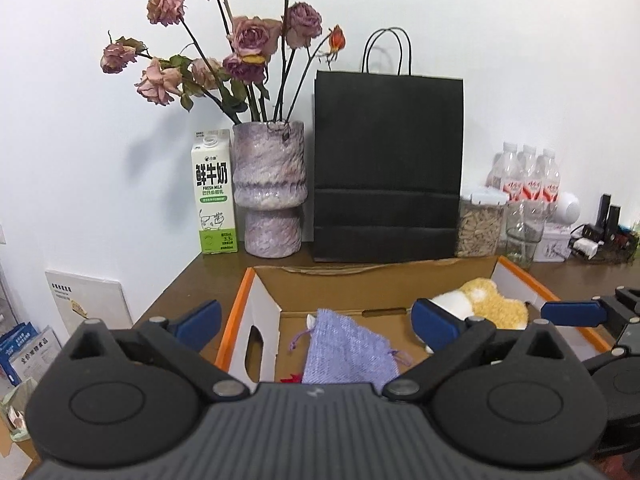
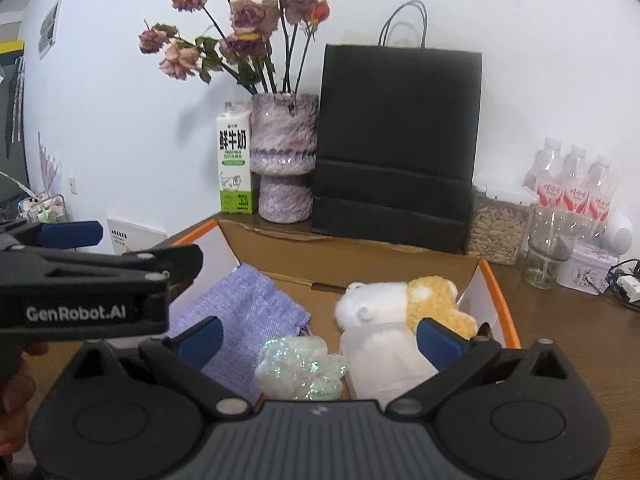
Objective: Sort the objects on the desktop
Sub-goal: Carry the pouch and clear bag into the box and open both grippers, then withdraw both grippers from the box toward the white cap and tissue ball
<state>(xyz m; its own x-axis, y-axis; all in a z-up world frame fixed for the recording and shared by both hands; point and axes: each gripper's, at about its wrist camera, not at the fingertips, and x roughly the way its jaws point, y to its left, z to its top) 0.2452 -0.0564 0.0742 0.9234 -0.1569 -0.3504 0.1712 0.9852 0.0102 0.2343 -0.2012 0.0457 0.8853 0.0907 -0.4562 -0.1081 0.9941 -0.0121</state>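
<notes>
An open cardboard box (image 1: 320, 284) with orange edges sits on the brown desk; it also shows in the right wrist view (image 2: 360, 264). Inside lie a purple woven pouch (image 1: 344, 350) (image 2: 248, 312), a white and yellow plush toy (image 1: 476, 304) (image 2: 400, 304), a glittery white bundle (image 2: 300, 368) and a white packet (image 2: 384, 360). My left gripper (image 1: 316, 320) is open and empty above the box's left part. My right gripper (image 2: 320, 340) is open and empty above the glittery bundle. The left gripper's side (image 2: 80, 280) shows in the right wrist view.
Along the wall stand a milk carton (image 1: 214, 196), a purple vase of dried roses (image 1: 272, 188), a black paper bag (image 1: 388, 168), a jar of seeds (image 1: 480, 228), a glass (image 1: 524, 236), water bottles (image 1: 528, 176) and cables (image 1: 600, 236).
</notes>
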